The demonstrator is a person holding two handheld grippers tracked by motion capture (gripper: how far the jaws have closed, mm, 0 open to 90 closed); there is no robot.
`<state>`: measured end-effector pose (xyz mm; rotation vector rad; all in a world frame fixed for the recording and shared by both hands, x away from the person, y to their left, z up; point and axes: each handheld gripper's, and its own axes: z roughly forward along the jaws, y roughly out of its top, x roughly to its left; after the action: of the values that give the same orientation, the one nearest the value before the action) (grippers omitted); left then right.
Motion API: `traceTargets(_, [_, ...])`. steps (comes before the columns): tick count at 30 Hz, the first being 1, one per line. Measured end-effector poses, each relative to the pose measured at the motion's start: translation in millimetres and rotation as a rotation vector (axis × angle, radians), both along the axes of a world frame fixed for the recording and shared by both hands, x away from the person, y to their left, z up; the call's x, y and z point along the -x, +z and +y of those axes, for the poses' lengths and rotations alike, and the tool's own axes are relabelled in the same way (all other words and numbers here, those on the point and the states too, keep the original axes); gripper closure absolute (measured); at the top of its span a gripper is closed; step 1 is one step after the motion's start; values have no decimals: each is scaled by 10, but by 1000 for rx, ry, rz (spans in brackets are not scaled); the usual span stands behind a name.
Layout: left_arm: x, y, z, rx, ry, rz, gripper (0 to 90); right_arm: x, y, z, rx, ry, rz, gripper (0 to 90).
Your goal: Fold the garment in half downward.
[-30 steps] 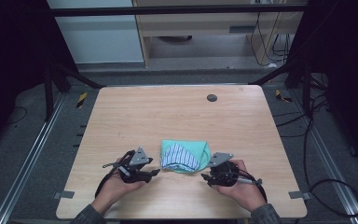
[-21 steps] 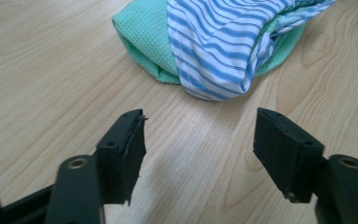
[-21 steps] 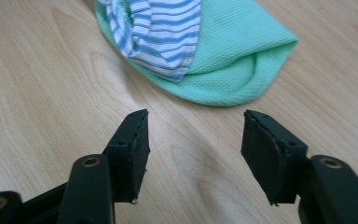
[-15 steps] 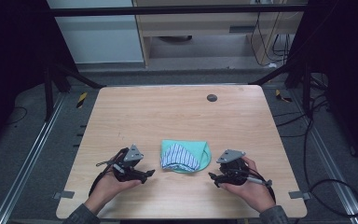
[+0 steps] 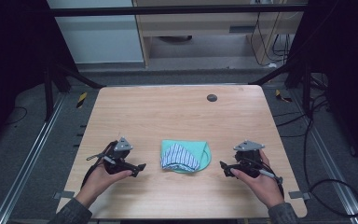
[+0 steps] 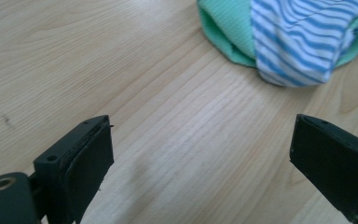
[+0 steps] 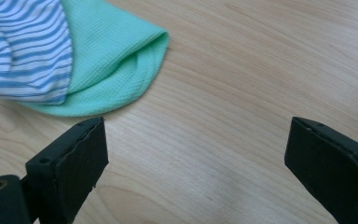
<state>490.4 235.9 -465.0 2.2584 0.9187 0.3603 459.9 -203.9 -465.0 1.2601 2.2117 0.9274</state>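
Low on the counter (image 5: 177, 107) in the high view, the folded cloth (image 5: 185, 156) lies between your left claw (image 5: 140, 167) and right claw (image 5: 223, 165). Both gripper views show jaws spread wide, empty; approach level and pinch only the edges.

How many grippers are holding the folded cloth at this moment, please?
0. The left gripper sits open left of the folded cloth; the right gripper sits open to its right, both apart from it.
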Motion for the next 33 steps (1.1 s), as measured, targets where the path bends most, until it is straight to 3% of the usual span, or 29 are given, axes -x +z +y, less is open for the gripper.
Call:
traceTargets(7, [-117, -76, 118, -4, 17, 26, 55, -188, -88, -50, -11, -8, 30, 62])
traceTargets(15, [-306, -174, 255, 3, 83, 30, 53, -446, -212, -17, 0, -25, 56, 66])
traceTargets(19, [-398, -225, 305, -5, 104, -7, 55, -567, -240, -24, 14, -52, 31, 100])
traceTargets(21, [-460, -260, 316, -31, 113, -3, 54, -624, -257, -40, 20, -82, 10, 97])
traceTargets(26, [-576, -309, 313, -45, 145, -46, 53, -759, -343, -115, -19, -149, 34, 69])
traceTargets(33, [-684, -389, 318, -2, 177, -50, 33, -857, -433, -170, -20, -247, 48, 39])
